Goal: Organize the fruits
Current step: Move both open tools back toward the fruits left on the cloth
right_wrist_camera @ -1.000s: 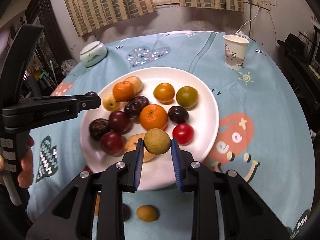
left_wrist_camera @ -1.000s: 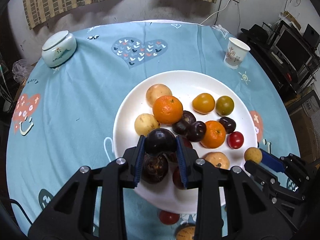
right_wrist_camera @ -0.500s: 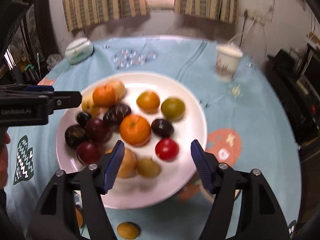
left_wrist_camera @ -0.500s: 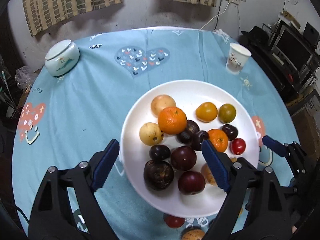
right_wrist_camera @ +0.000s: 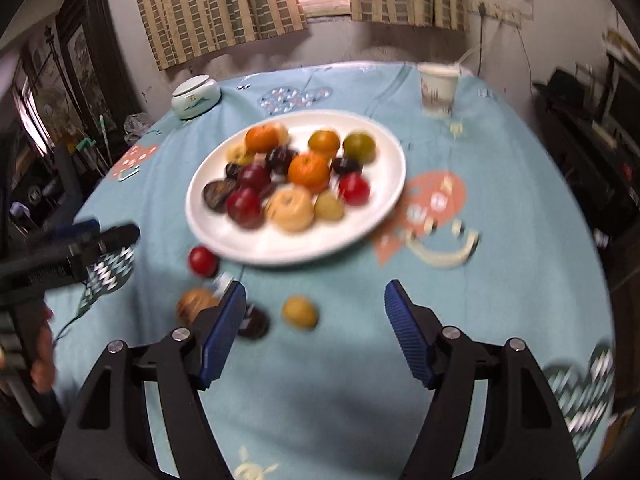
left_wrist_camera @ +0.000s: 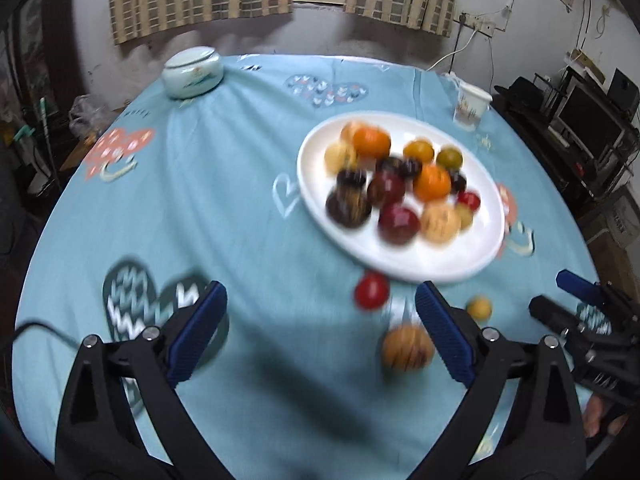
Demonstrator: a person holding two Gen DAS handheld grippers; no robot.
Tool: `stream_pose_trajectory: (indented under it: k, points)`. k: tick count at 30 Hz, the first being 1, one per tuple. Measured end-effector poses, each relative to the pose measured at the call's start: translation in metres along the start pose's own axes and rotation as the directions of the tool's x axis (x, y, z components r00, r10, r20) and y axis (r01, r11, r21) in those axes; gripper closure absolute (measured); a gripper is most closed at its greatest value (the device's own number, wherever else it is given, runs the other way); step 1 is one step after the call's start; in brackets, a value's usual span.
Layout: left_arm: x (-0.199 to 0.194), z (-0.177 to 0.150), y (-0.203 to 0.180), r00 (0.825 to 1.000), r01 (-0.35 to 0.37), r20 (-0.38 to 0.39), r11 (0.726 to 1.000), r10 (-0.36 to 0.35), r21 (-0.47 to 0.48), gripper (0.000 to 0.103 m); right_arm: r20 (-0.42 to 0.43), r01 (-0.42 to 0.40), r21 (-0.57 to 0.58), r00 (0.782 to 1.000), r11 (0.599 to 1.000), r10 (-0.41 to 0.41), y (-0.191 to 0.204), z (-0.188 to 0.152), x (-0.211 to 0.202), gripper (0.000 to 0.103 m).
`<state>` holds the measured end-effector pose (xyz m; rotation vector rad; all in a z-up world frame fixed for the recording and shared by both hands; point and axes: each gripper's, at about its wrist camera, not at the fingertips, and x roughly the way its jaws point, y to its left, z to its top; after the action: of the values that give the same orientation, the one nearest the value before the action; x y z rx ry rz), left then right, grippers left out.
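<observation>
A white plate (left_wrist_camera: 400,269) (right_wrist_camera: 280,257) holds several fruits: oranges, dark plums, red and yellow ones. On the blue cloth in front of it lie a red tomato (left_wrist_camera: 372,290) (right_wrist_camera: 203,261), a brownish fruit (left_wrist_camera: 407,347) (right_wrist_camera: 196,304), a small yellow fruit (left_wrist_camera: 479,308) (right_wrist_camera: 300,312) and a dark fruit (right_wrist_camera: 254,322). My left gripper (left_wrist_camera: 320,294) (right_wrist_camera: 112,232) hangs over bare cloth, its jaws opening wide with nothing between them. My right gripper (right_wrist_camera: 315,294) (left_wrist_camera: 556,294) is open and empty, with the yellow fruit just ahead of its fingers.
A pale lidded ceramic jar (left_wrist_camera: 193,73) (right_wrist_camera: 196,98) stands at the far left of the round table. At the far right is a paper cup (left_wrist_camera: 470,106) (right_wrist_camera: 438,88). A hand (right_wrist_camera: 40,360) holds the left tool. Dark furniture crowds the right side.
Both grippers went from shut on a fruit to open; a dark plum and a yellow-green fruit now lie on the plate. Both pulled back from the plate toward the near edge.
</observation>
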<state>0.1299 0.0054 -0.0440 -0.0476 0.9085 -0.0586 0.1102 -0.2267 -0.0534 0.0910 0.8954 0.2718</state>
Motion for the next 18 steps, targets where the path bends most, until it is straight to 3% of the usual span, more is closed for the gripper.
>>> stream_pose_trajectory:
  k: [7,14,15,16,18]
  points:
    - [-0.013,-0.032,0.000,0.996,-0.094,0.020,0.993,0.092,0.066,0.006,-0.031,-0.008,0.047,0.999,0.999,0.009,0.004,-0.017,-0.005,0.031]
    - [-0.017,-0.035,0.014,0.996,-0.088,0.022,0.995,0.088,0.035,0.006,-0.023,-0.062,0.011,0.998,0.998,0.062,0.018,-0.026,-0.004,0.031]
    - [-0.018,-0.036,0.017,0.996,-0.089,0.022,0.996,0.089,0.027,0.006,-0.027,-0.099,-0.003,0.995,0.995,0.099,0.023,-0.029,-0.002,0.036]
    - [-0.018,-0.036,0.019,0.996,-0.089,0.022,0.996,0.089,0.021,0.006,-0.031,-0.142,-0.013,0.989,0.990,0.142,0.026,-0.030,0.000,0.053]
    - [-0.018,-0.038,0.025,0.996,-0.087,0.021,0.996,0.087,0.007,0.006,-0.044,-0.172,-0.044,0.984,0.984,0.170,0.035,-0.031,0.006,0.067]
